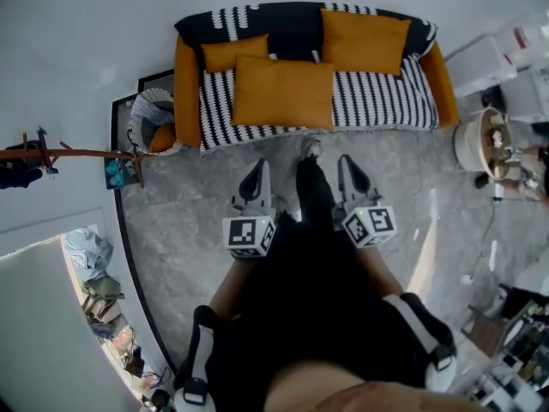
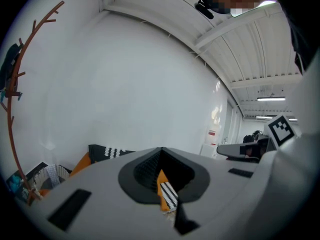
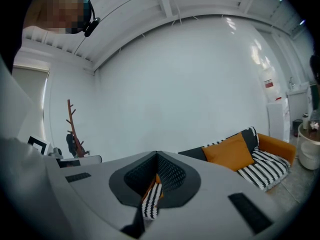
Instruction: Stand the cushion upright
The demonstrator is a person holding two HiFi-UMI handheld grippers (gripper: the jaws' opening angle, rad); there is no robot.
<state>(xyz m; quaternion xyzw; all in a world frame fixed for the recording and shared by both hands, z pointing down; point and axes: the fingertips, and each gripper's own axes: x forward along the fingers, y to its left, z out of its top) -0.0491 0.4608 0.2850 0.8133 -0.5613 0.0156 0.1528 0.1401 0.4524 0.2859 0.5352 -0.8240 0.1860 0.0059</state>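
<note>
Striped sofa [image 1: 377, 101] against wall. Big orange cushion [image 1: 283, 93] lying flat on seat, left of centre. Right cushion [image 1: 364, 41] and small cushion [image 1: 234, 55] propped on backrest. Left tool [image 1: 255, 177] and right tool [image 1: 350, 170] both closed, empty, over floor [image 1: 189, 221], apart from sofa.

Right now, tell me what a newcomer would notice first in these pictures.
The black-and-white striped sofa with orange arms stands at the top of the head view, and a large orange cushion rests on its seat. Nearer the person, the left gripper and the right gripper point toward it, both shut.
</note>
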